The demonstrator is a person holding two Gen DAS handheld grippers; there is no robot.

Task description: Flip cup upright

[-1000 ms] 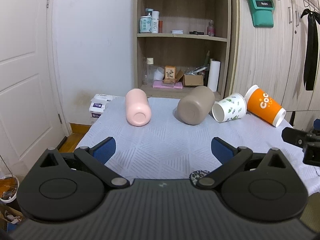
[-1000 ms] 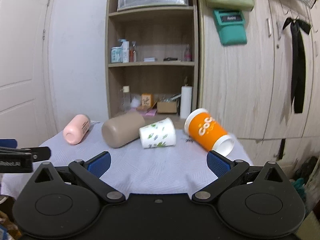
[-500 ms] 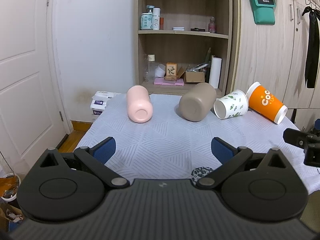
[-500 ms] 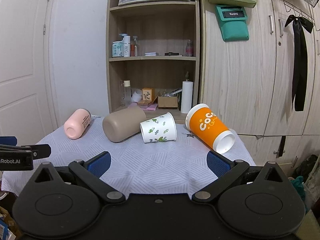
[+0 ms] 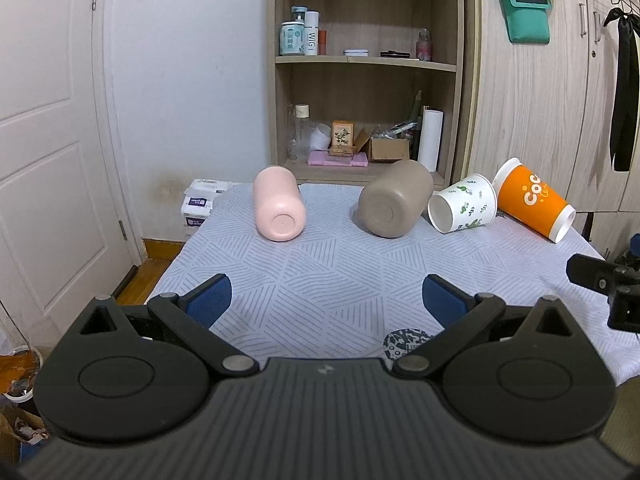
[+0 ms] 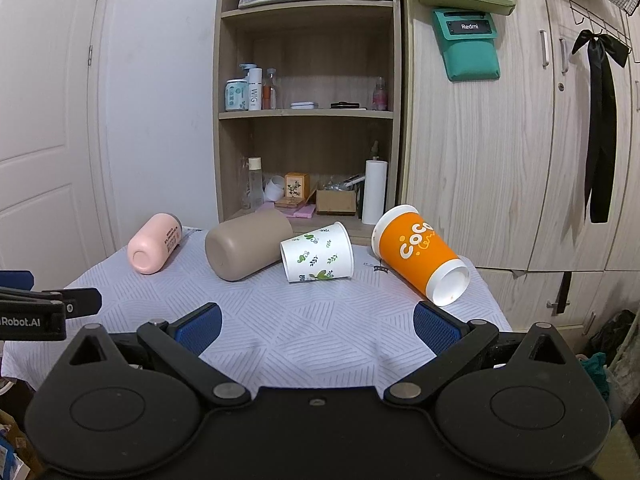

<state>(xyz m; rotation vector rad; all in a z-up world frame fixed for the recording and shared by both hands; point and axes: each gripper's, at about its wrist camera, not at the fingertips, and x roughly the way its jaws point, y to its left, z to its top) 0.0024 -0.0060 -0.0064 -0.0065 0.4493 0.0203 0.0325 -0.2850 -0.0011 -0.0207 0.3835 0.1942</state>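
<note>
Several cups lie on their sides on a cloth-covered table [image 5: 340, 280]: a pink cup [image 5: 279, 210], a taupe cup [image 5: 394, 205], a white leaf-print paper cup [image 5: 464, 208] and an orange paper cup [image 5: 534, 205]. They also show in the right wrist view: the pink cup [image 6: 154, 243], the taupe cup [image 6: 248, 245], the white cup [image 6: 318, 253] and the orange cup [image 6: 420, 254]. My left gripper [image 5: 325, 299] is open and empty, above the near table edge. My right gripper [image 6: 316, 326] is open and empty, near the front right of the table.
A wooden shelf unit [image 5: 364, 80] with bottles and boxes stands behind the table. Wooden cupboards [image 6: 520, 140] are at the right, a white door [image 5: 48, 140] at the left. Tissue packs [image 5: 200, 200] sit by the table's far left corner.
Both grippers have risen and tilted slightly, so the cups sit lower in the views. The cups have not moved. Both grippers stay open.
</note>
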